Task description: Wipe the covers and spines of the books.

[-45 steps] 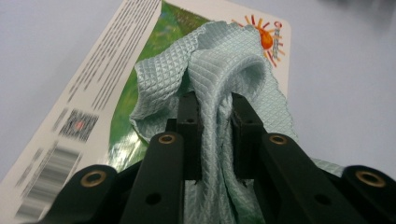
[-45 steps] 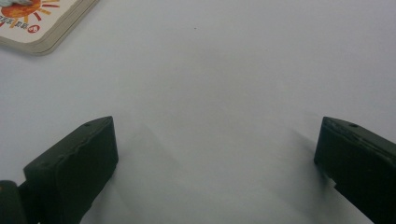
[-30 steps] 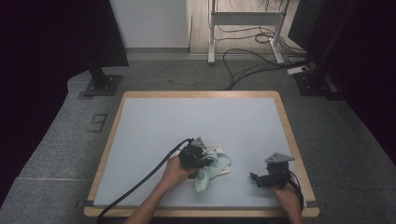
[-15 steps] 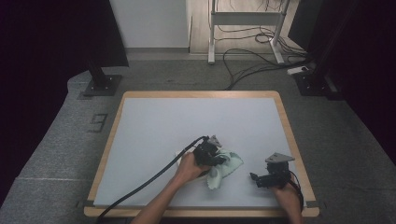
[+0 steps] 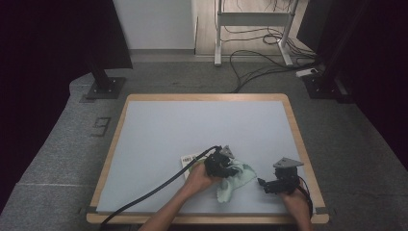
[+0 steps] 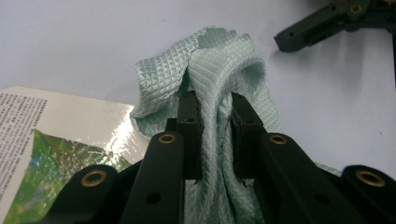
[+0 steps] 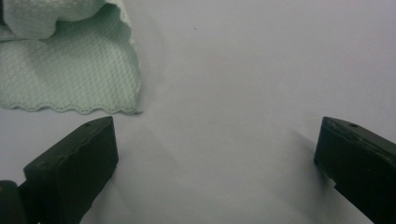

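Low in the centre of the high view, we see the left gripper [image 5: 230, 169] clenched on a pale green cloth [image 5: 235, 178], which lies bunched on the grey table [image 5: 192, 125] and trails toward the lower right. A printed card [image 5: 188, 159] peeks out just left of that gripper. At the lower right of the frame, the right gripper [image 5: 262, 183] sits well apart from the cloth, jaws pointing left.

Through the left gripper view, we find a thick fold of the cloth [image 6: 217, 93] pinched between the two black jaws, rising above them at centre. The glossy card [image 6: 56, 140] lies at lower left, touching the cloth.

Across the right gripper view, we see the jaws spread wide, released and holding nothing, with the cloth's scalloped edge [image 7: 70, 74] in the upper left.
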Action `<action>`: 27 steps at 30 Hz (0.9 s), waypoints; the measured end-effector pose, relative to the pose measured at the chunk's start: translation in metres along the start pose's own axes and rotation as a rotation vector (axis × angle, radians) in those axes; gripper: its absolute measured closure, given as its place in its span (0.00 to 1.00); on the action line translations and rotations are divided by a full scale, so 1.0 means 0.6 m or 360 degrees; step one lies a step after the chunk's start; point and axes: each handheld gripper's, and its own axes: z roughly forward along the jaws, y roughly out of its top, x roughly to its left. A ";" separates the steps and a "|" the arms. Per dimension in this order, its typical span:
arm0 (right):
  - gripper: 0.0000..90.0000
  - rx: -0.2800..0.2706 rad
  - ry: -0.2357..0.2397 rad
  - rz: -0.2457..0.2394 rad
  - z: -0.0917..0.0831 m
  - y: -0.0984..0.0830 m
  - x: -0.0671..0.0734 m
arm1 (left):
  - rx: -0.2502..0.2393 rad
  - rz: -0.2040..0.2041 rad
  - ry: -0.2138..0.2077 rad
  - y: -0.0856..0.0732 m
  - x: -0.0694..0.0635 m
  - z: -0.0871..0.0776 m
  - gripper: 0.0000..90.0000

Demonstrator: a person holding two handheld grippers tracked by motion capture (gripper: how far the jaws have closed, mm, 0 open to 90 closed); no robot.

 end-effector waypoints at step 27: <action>0.00 -0.0001 -0.0001 -0.0001 0.000 0.000 0.000 | -0.0038 -0.0119 0.0091 -0.118 0.010 -0.106 0.86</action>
